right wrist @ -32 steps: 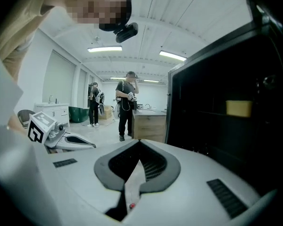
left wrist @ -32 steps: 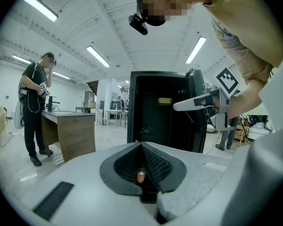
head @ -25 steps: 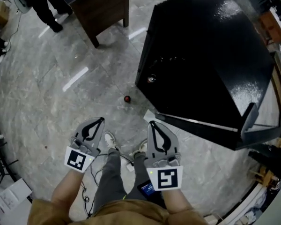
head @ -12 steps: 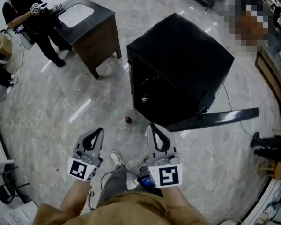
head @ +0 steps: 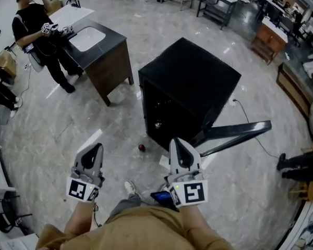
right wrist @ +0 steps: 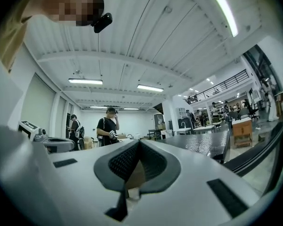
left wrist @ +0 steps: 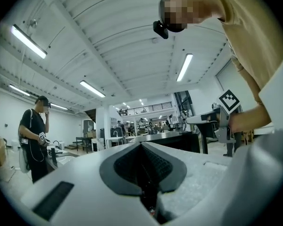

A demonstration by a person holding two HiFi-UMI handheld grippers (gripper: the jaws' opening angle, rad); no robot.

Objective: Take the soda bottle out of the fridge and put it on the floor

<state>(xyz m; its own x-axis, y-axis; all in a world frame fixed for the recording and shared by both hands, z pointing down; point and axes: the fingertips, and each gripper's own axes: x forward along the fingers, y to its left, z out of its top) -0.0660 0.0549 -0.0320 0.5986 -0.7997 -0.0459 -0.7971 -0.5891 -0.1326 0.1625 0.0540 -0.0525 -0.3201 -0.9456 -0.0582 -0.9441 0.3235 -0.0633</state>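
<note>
Left tool (head: pixel 96 147) and right tool (head: pixel 178 141) rose; one fridge (head: pixel 198 72), one bottle (head: pixel 141 147).

Your fridge (head: pixel 198 82), in the middle of the head view, is black. In the right gripper view its top looks shiny and speckled. The floor (head: pixel 94 124) around it looks like grey stone tile. It is smooth and glossy, with bright streaks of light on it. The cabinet (head: pixel 112 69) at the upper left has brown wood sides, a dark top and a smooth white sink (head: pixel 87 37). Your left gripper (head: pixel 96 147) and right gripper (head: pixel 176 140) look like pale grey matt plastic. Their pads (right wrist: pixel 151 161) are black with a bumpy grid. Your shirt (head: pixel 146 228), at the bottom, is tan cloth.
</note>
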